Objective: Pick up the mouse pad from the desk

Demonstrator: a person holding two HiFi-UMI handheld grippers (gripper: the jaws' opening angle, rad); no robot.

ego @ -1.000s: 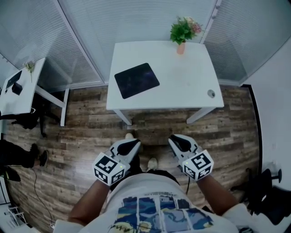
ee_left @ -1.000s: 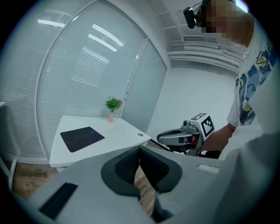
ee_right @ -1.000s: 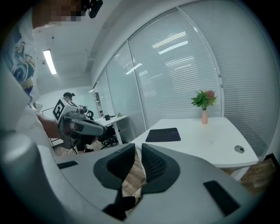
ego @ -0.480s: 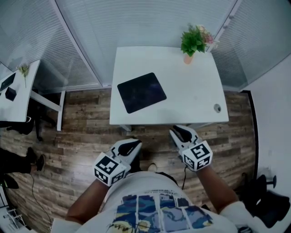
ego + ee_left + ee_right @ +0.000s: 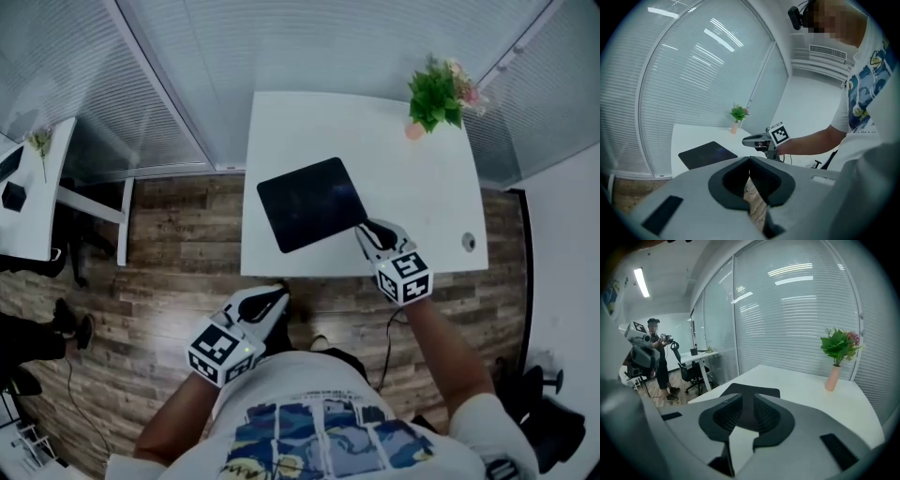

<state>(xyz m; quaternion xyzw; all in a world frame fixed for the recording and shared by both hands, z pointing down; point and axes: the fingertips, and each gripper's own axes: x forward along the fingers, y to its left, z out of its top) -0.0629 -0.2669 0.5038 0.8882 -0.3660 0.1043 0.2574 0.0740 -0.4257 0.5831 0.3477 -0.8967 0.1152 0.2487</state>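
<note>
White printed T-shirt (image 5: pixel 309 422) — marker-cubed right hand-held gripper (image 5: pixel 367 228).

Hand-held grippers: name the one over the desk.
The right hand-held gripper: it is over the desk by the mouse pad; its jaws have just been opening, nothing between them. The left hand-held gripper is above the wood floor.

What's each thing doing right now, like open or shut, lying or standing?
Mouse pad: flat on the desk, not lifted.
Vase of flowers: upright at the desk's far corner.
Left gripper: shut, empty.
Right gripper: slightly open, jaws just been opening, at the pad's near corner, gripping nothing.
</note>
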